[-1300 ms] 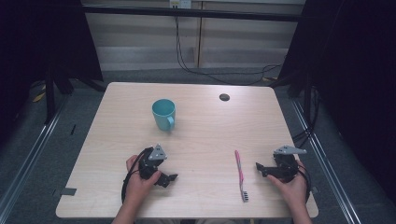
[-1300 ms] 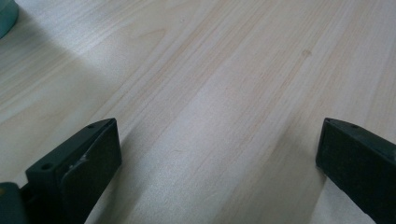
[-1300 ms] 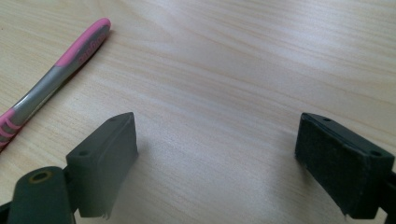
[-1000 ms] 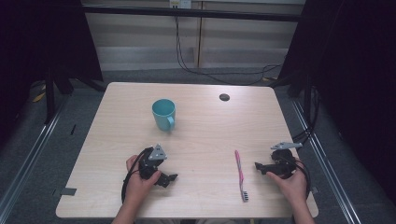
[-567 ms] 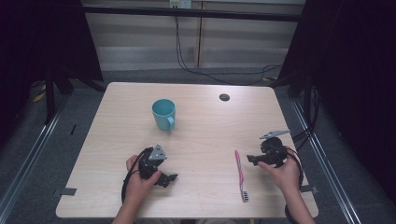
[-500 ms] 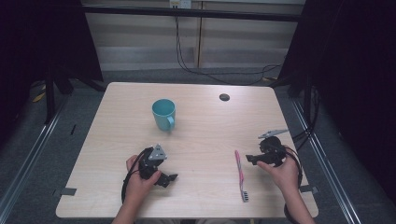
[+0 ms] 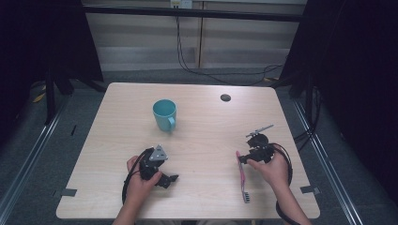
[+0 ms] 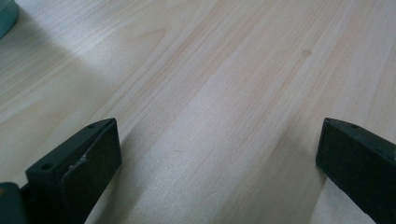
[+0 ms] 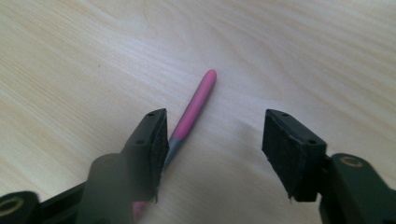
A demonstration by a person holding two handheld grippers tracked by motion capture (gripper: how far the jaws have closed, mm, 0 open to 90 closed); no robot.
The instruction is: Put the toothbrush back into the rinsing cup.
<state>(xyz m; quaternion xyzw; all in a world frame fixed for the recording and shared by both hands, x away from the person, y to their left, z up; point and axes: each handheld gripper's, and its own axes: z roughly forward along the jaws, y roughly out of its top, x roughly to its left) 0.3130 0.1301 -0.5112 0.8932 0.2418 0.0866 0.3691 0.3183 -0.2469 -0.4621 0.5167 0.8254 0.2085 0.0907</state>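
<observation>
The right gripper (image 9: 212,154) is seen with its fingers (image 9: 289,154) spread apart, nothing clamped between them. A pink toothbrush (image 9: 194,109) lies on the table (image 9: 70,60) against the inner face of the finger at 9 o'clock in the right gripper view; whether they touch cannot be told. Its rounded handle end points to 12 o'clock there, and part of it is hidden behind that finger.

The left gripper (image 8: 217,158) also has its fingers (image 8: 79,168) held wide apart, with bare wood between them. A sliver of the teal mug (image 8: 5,16) is seen at 10 o'clock in the left gripper view.

In the high view, the right gripper (image 7: 244,158) is held by a hand at 4 o'clock on the table (image 7: 117,108), at the upper end of the toothbrush (image 7: 242,180), whose bristled head points to 6 o'clock. The left gripper (image 7: 168,180) is held at 7 o'clock, well apart from the right. The mug (image 7: 164,114) stands upright near 11 o'clock, handle toward the person. A dark round cap (image 7: 225,97) sits at 1 o'clock.
</observation>
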